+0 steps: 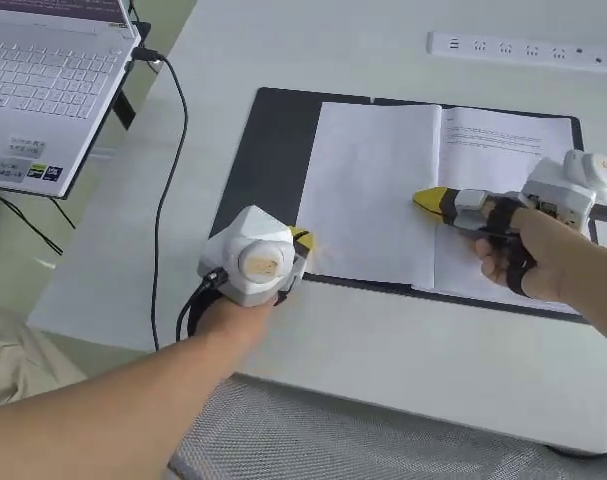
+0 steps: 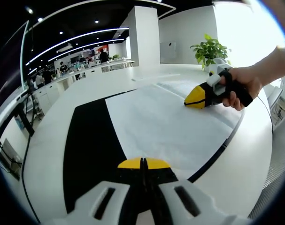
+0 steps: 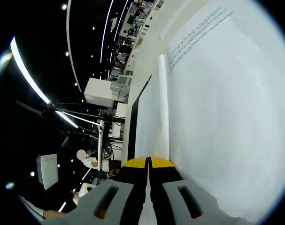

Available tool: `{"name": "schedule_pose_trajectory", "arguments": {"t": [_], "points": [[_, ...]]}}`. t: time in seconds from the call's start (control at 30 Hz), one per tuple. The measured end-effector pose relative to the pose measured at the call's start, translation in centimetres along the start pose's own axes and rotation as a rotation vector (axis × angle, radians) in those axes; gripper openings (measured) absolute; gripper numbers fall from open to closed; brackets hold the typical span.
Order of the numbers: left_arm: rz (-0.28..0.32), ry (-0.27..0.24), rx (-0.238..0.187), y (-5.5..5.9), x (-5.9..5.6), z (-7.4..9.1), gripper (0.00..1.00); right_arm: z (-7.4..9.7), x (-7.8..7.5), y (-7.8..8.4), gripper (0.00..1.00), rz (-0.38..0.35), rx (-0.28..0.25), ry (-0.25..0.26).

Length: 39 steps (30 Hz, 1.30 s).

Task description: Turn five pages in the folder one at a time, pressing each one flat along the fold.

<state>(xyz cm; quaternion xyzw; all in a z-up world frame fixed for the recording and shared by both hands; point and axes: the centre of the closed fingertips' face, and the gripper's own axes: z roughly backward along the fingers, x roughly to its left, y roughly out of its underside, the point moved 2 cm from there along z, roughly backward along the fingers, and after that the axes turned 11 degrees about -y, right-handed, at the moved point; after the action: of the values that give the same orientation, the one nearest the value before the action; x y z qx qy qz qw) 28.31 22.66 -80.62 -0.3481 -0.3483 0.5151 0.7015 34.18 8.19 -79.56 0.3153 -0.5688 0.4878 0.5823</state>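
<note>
Nearest the person, a grey mesh surface point(image 1: 313, 440) lay below the near edge of the white tabletop point(image 1: 383, 340). Just past that edge the left tongs point(image 1: 301, 240) sat at the near left side of the open black folder point(image 1: 268, 160). Their yellow tips were closed together with nothing between them. In the left gripper view those tips point(image 2: 143, 163) stood over the line where the bare black inside cover met the near edge of the blank page point(image 2: 161, 122). Whether they touched the folder could not be told.

The folder lay flat on the tabletop, with the blank page point(image 1: 373, 180) spread over its middle and a printed page point(image 1: 503, 150) to the right. The right tongs point(image 1: 430, 201) were also closed and empty. They lay low with their yellow tips on the paper at the fold between the two pages, and the right gripper view showed that crease point(image 3: 163, 93) running away from the tips.

Farther off, a laptop point(image 1: 43, 70) stood at the far left with a black cable point(image 1: 168, 180) trailing from it. A white power strip point(image 1: 523, 50) lay beyond the folder.
</note>
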Motion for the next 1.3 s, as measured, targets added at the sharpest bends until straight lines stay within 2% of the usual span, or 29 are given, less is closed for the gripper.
{"name": "schedule_pose_trajectory", "arguments": {"t": [0.37, 0.73, 0.83, 1.07, 1.17, 1.23, 1.3], "points": [[0.006, -0.009, 0.001, 0.0, 0.0, -0.1, 0.00, 1.6, 0.5, 4.0, 0.00, -0.007, 0.030, -0.004], [0.007, -0.016, -0.006, 0.0, 0.0, 0.0, 0.00, 3.1, 0.8, 8.0, 0.00, -0.024, 0.093, -0.005], [0.011, -0.015, -0.007, -0.1, 0.0, 0.0, 0.00, 3.6, 0.5, 9.4, 0.00, -0.024, 0.124, -0.004], [0.023, -0.016, -0.011, -0.1, 0.0, 0.1, 0.00, 4.7, 1.0, 10.9, 0.00, -0.044, 0.098, -0.020], [0.026, -0.014, -0.009, -0.1, 0.0, 0.2, 0.00, 5.1, 2.2, 11.5, 0.00, -0.033, 0.086, -0.035], [0.031, -0.014, -0.010, -0.1, 0.0, 0.1, 0.00, 5.4, 2.8, 11.1, 0.00, -0.035, 0.049, -0.051], [0.051, -0.012, -0.007, -0.1, 0.0, 0.1, 0.00, 5.8, 3.6, 11.0, 0.00, -0.016, 0.042, -0.063]]}}
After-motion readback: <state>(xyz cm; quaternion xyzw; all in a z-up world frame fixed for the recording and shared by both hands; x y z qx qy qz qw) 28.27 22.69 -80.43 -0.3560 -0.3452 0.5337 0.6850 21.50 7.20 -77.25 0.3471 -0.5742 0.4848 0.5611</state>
